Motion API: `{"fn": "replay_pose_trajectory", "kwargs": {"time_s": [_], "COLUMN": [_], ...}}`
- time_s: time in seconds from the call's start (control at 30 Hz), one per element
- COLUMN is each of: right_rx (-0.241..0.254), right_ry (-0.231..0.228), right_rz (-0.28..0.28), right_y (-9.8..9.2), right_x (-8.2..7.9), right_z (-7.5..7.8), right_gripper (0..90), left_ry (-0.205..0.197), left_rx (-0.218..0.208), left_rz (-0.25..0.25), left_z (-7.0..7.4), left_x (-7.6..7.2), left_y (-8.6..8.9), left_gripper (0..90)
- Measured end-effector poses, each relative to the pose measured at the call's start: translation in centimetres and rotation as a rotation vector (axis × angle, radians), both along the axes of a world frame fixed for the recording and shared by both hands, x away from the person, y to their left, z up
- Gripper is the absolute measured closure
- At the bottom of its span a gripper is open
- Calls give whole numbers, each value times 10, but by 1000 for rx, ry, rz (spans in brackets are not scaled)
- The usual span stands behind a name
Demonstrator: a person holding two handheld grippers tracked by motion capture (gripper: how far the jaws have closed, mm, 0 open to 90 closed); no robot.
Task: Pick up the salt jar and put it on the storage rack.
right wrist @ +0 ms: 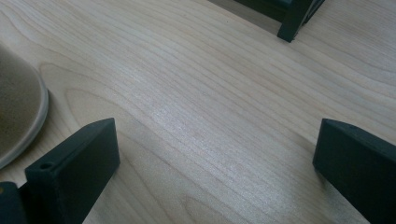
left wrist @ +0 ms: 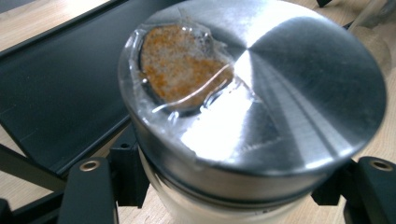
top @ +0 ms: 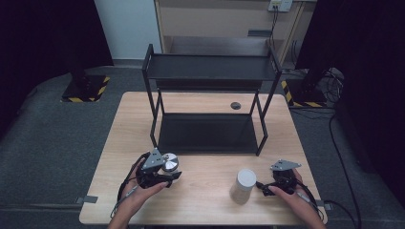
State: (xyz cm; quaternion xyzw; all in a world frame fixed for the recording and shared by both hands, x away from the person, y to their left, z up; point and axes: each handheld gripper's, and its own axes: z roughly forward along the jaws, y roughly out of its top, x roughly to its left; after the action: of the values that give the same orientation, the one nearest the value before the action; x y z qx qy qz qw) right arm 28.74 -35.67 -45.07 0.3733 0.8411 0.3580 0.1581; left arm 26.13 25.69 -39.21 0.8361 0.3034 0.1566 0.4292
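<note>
Two jars sit at the near part of the desk (top: 200,200), each close to a gripper. The left gripper (top: 168,177) is clamped on the glass jar with the brushed metal lid (top: 169,162); in the left gripper view the black jaws press against the jar's sides just under the lid (left wrist: 261,93), whose window shows orange-brown grains. This jar is just in front of the black two-tier rack (top: 210,102), near the rack's front left leg. The rack's lower shelf (left wrist: 51,93) lies right behind the jar. The right gripper (top: 261,187) rests low at the desk with its jaws spread wide and only bare wood between them. Just beside it stands the white-lidded jar (top: 244,186), untouched, between the two grippers. A dark round grommet (top: 235,105) sits in the desk under the rack.
</note>
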Motion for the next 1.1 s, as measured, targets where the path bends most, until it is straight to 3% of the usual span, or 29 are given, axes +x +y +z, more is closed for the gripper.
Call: {"fn": "replay_pose_trajectory", "kwargs": {"time_s": [0.57, 1.1], "right_rx": [0, 0], "right_ry": [0, 0], "right_rz": [0, 0], "right_y": [0, 0], "right_x": [0, 0], "right_z": [0, 0], "right_gripper": [13, 13], "left_ry": [0, -17], "left_rx": [-8, -21], "left_rz": [-4, 8], "left_z": [14, 46], "left_x": [2, 10], "left_y": [-2, -9], "left_gripper": [297, 298]}}
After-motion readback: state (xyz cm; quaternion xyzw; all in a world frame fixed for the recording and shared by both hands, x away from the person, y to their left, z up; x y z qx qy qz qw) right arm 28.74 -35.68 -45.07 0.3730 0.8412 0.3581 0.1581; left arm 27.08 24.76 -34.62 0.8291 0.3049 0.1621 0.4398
